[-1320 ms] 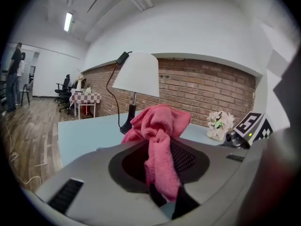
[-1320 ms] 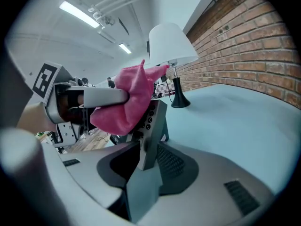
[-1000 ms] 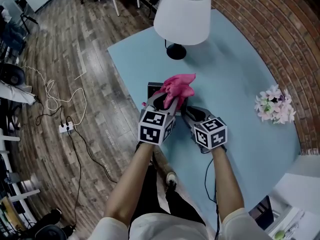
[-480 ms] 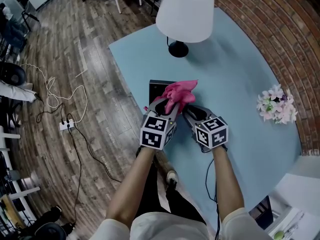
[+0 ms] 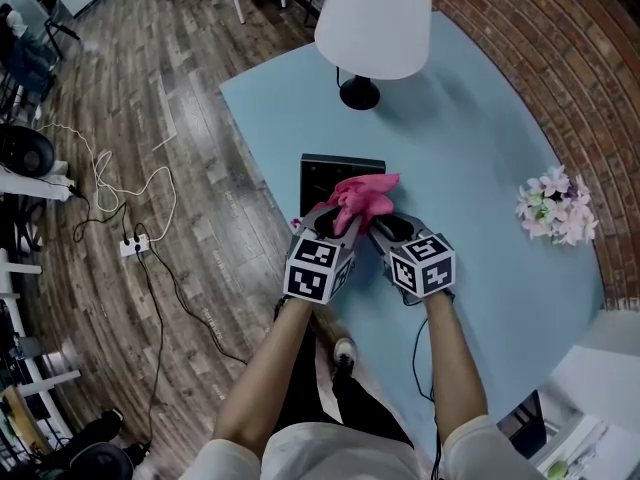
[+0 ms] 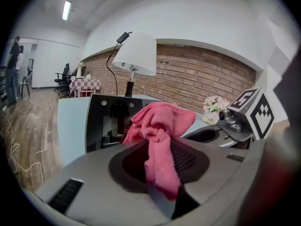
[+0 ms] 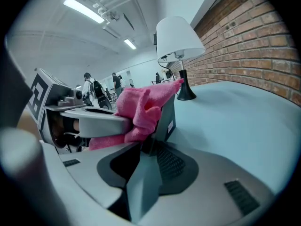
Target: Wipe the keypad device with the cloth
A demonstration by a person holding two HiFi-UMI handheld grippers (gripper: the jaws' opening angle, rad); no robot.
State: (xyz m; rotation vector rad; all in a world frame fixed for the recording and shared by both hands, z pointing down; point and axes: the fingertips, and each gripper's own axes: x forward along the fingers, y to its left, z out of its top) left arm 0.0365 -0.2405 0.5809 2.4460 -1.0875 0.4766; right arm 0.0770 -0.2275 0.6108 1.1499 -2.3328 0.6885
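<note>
Light-blue tabletop (image 5: pixel 480 168). Clamps pink cloth (image 5: pixel 362 196) in L claw (image 5: pixel 335 213), over keypad device (image 5: pixel 325 171). Pinches device edge w/ R claw (image 5: pixel 380 220).

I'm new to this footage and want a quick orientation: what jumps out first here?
A bright pink cloth is pinched in the left gripper, bunched over the black keypad device on the pale blue table, near its left edge. The right gripper clamps the device's near edge beside it. A big white lamp stands at the far end.
</note>
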